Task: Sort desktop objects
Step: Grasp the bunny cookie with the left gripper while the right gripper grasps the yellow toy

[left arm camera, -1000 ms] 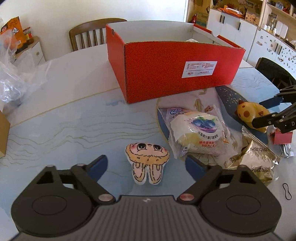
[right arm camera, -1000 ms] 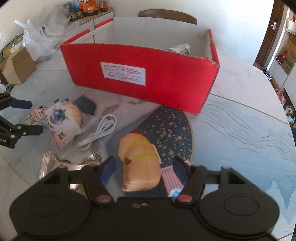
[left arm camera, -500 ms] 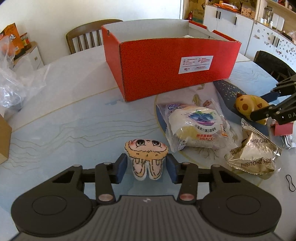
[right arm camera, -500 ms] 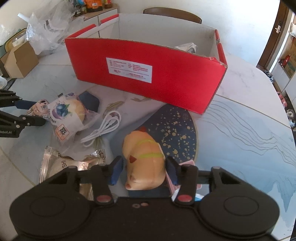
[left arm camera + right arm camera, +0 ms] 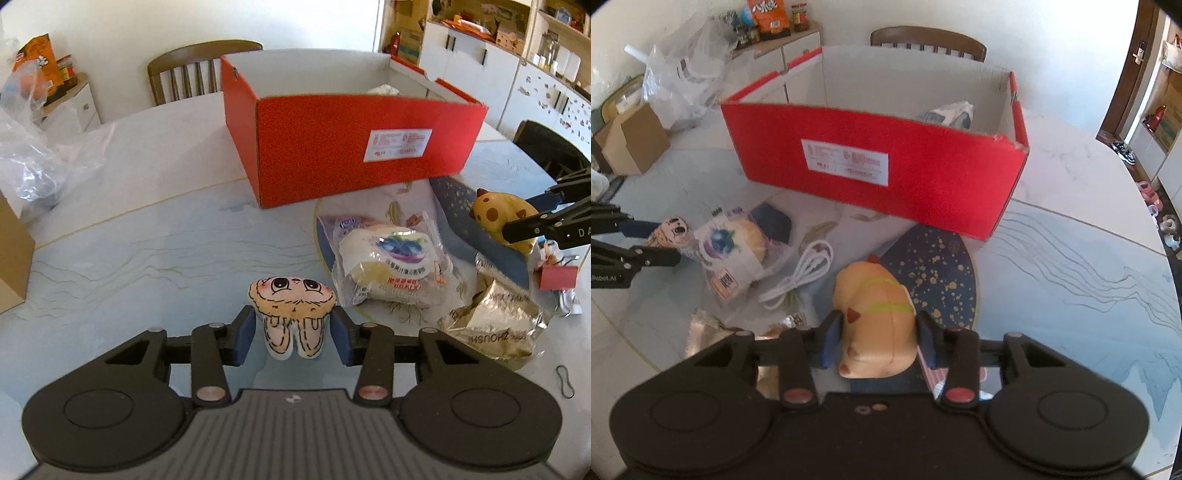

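Marble-pattern table (image 5: 122, 258) carried everything. Red cardboard box (image 5: 354, 147) stood open at far side, white-wrapped item inside. Dark speckled mat (image 5: 942, 273) lay before box. Bagged bun (image 5: 391, 266) sat between both grippers, gold foil packet (image 5: 495, 325) just beside it. Right gripper (image 5: 877, 338) had just been closing, pads pressed on yellow squishy toy (image 5: 875, 321) over mat. Left gripper (image 5: 291, 334) had closed too, clamped on cartoon-face plush (image 5: 291, 310) standing on table, near bun. White cable (image 5: 801, 273) coiled beside mat.
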### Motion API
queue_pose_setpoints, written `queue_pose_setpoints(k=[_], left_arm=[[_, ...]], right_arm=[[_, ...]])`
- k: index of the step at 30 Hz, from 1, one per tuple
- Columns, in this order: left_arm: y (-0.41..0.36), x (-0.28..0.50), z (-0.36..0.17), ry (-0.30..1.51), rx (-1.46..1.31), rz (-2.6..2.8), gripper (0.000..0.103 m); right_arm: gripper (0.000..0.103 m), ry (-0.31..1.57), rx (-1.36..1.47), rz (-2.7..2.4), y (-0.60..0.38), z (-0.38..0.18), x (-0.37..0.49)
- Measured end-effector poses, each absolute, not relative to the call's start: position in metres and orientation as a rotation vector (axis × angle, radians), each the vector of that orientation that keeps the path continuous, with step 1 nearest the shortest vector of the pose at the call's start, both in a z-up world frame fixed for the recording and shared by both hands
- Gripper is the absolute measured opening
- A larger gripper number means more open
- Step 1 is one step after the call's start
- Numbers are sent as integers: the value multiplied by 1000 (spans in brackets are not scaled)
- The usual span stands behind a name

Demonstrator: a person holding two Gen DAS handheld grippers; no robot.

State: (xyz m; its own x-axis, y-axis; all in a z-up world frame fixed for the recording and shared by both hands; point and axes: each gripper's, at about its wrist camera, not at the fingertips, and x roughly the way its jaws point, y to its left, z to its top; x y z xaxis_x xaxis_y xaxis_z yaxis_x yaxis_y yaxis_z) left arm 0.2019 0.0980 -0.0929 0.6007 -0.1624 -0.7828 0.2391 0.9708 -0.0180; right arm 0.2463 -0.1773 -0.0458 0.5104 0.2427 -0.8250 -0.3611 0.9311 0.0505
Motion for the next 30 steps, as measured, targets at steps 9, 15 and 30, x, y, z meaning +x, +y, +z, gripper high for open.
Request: queue_pose_setpoints(k=[9,15,30], left_arm=[[103,199,-57,847,20,-209,43],[99,204,-29,816,-16,-214,43],[63,248,26,718,35,-287,43]], right_arm=[[42,929,-90,378,-176,-18,248],[42,906,-40,371,-177,2,252],[42,802,-16,374,-175,55,289]])
